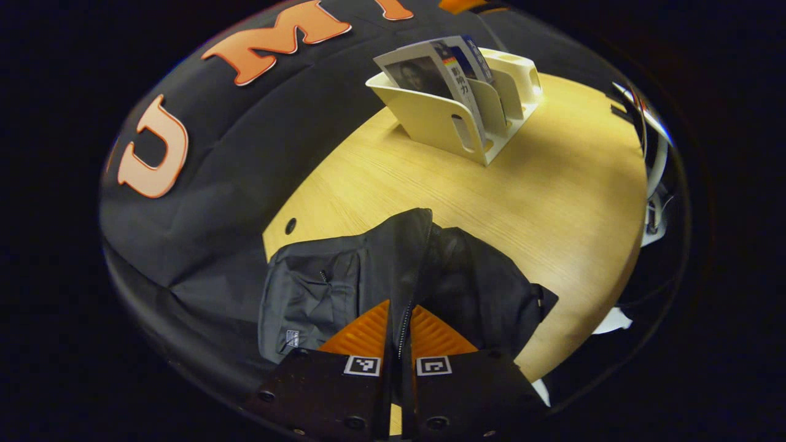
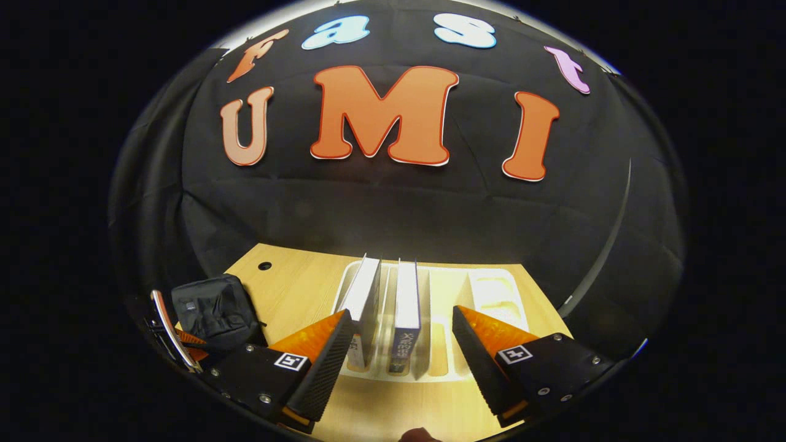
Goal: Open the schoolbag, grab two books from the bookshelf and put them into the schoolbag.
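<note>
The black schoolbag [image 1: 307,294] lies on the near left part of the wooden table, with its zipper line [image 1: 424,245] pulled up into a ridge. My left gripper [image 1: 400,305] is shut on the zipper, which runs between the two orange fingers. Farther back stands the white bookshelf [image 1: 442,123] with books [image 1: 430,70] leaning in its slots. In the right gripper view, two upright books [image 2: 368,294] [image 2: 407,301] stand in the bookshelf [image 2: 494,294]. My right gripper [image 2: 402,313] is open just in front of them, a finger on either side. The schoolbag [image 2: 212,310] sits to its left.
The wooden table [image 1: 552,184] has a small cable hole [image 1: 290,225] near its left edge. The black cloth wall rises right behind the table and bookshelf. A white and dark object [image 1: 652,166] stands past the table's right edge.
</note>
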Demonstrator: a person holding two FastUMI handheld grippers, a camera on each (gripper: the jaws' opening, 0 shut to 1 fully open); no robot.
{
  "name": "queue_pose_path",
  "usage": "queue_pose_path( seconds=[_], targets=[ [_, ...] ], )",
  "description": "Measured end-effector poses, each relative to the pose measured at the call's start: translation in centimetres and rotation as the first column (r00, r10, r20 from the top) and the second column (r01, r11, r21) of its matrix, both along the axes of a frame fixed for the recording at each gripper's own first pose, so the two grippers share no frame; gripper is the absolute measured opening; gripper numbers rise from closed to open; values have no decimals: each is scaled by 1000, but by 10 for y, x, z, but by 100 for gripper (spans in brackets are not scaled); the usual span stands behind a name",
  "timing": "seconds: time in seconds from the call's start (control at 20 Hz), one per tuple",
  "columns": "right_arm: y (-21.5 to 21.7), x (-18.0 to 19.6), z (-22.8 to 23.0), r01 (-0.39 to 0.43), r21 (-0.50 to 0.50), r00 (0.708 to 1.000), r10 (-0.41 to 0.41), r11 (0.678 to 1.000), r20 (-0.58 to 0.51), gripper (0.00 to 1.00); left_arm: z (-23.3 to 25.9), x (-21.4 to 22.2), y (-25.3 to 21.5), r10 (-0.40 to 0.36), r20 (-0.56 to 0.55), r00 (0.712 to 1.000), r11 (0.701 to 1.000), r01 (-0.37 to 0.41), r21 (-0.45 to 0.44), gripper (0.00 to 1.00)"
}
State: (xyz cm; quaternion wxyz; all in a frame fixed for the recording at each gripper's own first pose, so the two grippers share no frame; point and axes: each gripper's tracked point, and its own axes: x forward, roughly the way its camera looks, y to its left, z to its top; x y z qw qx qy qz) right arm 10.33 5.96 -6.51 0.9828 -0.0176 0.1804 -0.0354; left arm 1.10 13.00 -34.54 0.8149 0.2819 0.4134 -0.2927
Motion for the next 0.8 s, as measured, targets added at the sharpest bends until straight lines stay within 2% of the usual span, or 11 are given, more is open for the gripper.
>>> queue_pose_path(
  seconds=[0.2,0.35,0.45,0.65,0.8],
  targets=[
    [23,19,12,15,-39,997,-18,999,-73,96,27,15,24,-88,-59,994,994,84,-64,6],
    [42,32,16,-22,-55,987,13,998,-160,96,44,24,36,-92,-120,988,988,76,-132,6],
    [53,42,9,-55,-38,970,44,998,-238,96,59,30,39,-80,-167,983,981,49,-186,5],
    [73,65,-20,-133,35,905,136,990,-402,97,87,49,55,-72,-204,976,974,24,-227,6],
    [69,84,-39,-133,45,856,138,990,-499,97,100,59,63,-82,-201,976,976,38,-215,6]
  ],
)
